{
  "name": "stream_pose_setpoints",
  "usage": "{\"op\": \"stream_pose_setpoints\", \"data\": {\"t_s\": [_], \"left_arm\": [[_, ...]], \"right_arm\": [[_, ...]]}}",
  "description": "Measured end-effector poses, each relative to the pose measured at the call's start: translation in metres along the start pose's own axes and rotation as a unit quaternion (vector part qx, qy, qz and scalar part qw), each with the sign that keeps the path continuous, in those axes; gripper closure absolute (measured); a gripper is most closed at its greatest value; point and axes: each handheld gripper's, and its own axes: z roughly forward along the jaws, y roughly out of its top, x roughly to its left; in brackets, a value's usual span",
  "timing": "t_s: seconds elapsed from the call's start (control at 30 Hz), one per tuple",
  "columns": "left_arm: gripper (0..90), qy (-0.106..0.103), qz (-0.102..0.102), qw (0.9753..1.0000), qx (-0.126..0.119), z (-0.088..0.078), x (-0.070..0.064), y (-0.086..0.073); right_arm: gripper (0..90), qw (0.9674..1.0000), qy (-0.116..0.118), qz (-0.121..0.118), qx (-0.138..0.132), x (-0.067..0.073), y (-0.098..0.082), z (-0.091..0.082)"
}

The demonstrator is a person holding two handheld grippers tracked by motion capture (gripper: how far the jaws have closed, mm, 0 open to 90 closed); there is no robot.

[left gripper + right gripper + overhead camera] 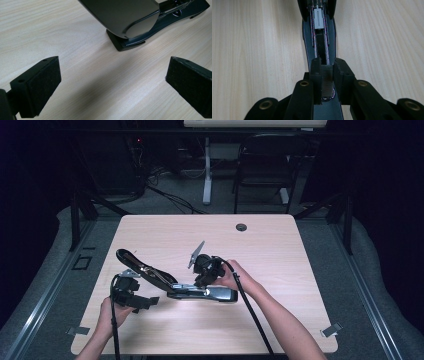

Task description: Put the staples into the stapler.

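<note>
Stapler (pixel 200 292) lies on the light wood table (pixel 280 265), a little left of centre and nearer my edge than the far one. It is swung open: the base rests flat on the tabletop, while the top arm (pixel 140 267) is folded back and up to the left, its rounded end raised off the wood.

My right gripper (pixel 206 281) comes down onto the base from above, at its middle to right part. In the right gripper view the two black jaws stand close together over the open staple channel (pixel 320 37), with a strip of staples (pixel 327 82) between the pads; I read this as the claw clamped on the strip, though the contact faces are dark and I cannot be fully sure the pads press on it. A pale pusher block (pixel 319 18) sits farther up the channel.

My left gripper (pixel 142 302) is low over the table just beside the raised arm, on its near side. In the left gripper view the jaws stand wide apart with bare wood between them, and the glossy rounded end of the stapler (pixel 125 17) lies ahead, apart from both pads (pixel 42 85).

A small round grommet (pixel 241 227) sits near the table's far edge.
</note>
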Motion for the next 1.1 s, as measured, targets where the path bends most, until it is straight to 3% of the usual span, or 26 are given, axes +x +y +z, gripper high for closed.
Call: {"op": "stream_pose_setpoints", "data": {"t_s": [0.5,1.1], "left_arm": [[0.1,-0.001,-0.001,1.0,0.001,0.0,0.0,0.0],[0.1,-0.002,-0.001,1.0,0.001,0.001,0.0,0.0]], "right_arm": [[78.4,0.9998,0.011,-0.004,0.012,-0.002,0.0,0.005],[77.8,0.999,0.004,-0.023,0.039,0.002,0.004,0.012]]}}
